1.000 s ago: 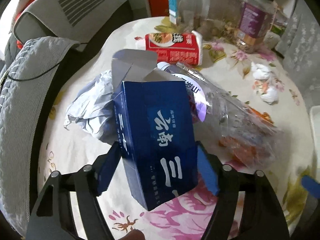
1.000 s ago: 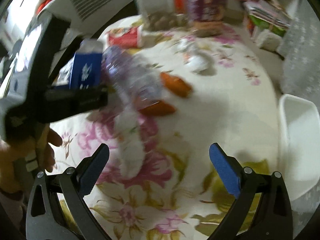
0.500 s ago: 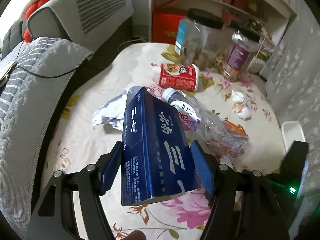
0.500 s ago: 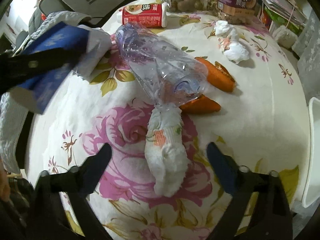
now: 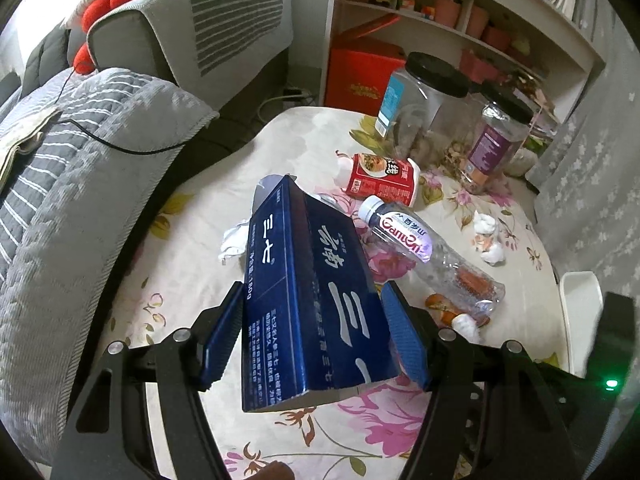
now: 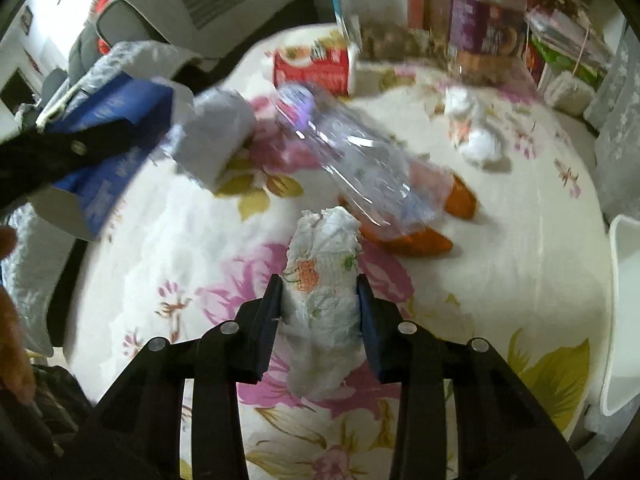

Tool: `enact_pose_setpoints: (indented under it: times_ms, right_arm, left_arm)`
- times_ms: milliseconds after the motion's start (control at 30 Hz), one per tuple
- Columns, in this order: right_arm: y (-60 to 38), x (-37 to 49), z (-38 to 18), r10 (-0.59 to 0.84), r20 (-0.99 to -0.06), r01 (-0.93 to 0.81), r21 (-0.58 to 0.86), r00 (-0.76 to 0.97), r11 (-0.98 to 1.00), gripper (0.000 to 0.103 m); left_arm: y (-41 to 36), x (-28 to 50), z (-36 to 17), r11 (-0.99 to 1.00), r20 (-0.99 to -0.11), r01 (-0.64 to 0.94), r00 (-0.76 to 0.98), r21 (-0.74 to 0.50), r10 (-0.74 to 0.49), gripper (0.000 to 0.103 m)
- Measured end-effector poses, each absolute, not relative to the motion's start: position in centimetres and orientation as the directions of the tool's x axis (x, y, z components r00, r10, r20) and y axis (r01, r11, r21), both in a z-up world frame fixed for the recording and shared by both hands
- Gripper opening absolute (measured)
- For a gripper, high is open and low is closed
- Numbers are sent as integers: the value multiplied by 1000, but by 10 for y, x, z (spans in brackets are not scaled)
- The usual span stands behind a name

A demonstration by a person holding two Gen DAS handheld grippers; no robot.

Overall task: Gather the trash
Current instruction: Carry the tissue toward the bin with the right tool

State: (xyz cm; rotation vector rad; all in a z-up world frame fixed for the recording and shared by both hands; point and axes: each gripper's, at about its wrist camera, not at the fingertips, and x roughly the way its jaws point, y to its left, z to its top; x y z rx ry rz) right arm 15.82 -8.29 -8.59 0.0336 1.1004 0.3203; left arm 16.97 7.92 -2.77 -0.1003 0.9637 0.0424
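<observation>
Tissue wad point(image 6: 322, 280) now pinched by right gripper point(image 6: 320, 304), box point(image 5: 308, 292) lifted clear in left gripper point(image 5: 314, 336); two items secured.

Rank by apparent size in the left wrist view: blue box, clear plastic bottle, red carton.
1. blue box, though being held nearest the camera inflates it.
2. clear plastic bottle.
3. red carton, though it lies farthest away, so its true size is unsure.

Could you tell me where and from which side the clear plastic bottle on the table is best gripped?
Grip the clear plastic bottle across its narrower labelled section near the white cap, coming from above: it lies on its side, and orange peels crowd its crumpled base.
</observation>
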Motion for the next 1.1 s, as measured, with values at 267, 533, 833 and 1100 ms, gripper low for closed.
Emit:
enact_pose_setpoints:
  times_ms: [267, 533, 833, 1100]
  right_arm:
    - [-100, 149, -48, 271, -775, -230, 166, 571, 959, 35]
    - [-124, 147, -26, 217, -698, -157, 149, 682, 976, 35]
    - [-149, 144, -18, 162, -670, -88, 143, 724, 986, 35]
    - [-174, 139, -10, 112, -651, -30, 135, 751, 990, 36]
  left_arm:
    - [75, 163, -19, 994, -795, -84, 607, -70, -5, 67]
    - [58, 157, -10, 997, -756, -66, 654, -47, 8, 67]
    - [31, 150, -1, 999, -711, -42, 703, -10, 22, 67]
    - [2, 145, 4, 1000, -691, -1, 723, 3, 3, 67]
